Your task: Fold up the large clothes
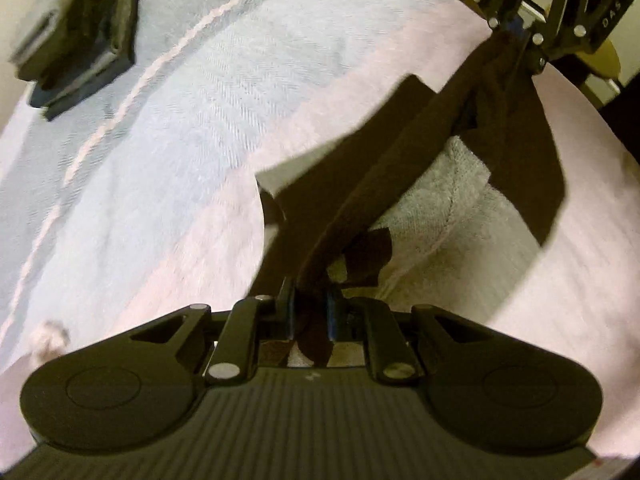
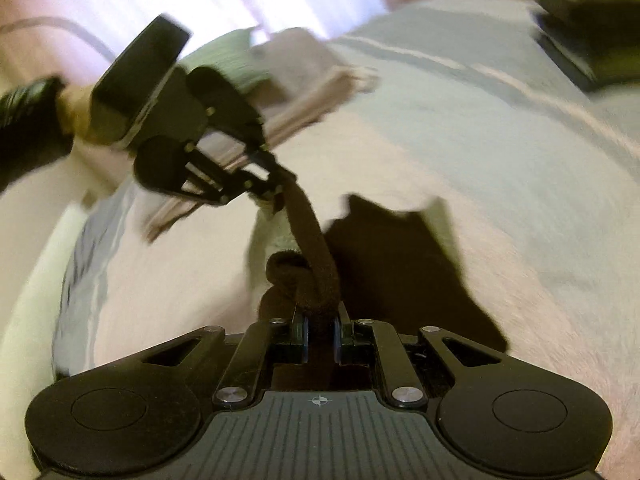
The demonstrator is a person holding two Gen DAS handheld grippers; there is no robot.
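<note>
Nearest us, the left gripper [image 1: 310, 300] and right gripper [image 2: 320, 320] are each clamped on one end of the dark garment [image 1: 384, 160], stretched taut above the bed cover [image 1: 160, 160]. Risk — uneven pull slips the bunched fabric from our jaws, dropping the hanging panel askew.
</note>
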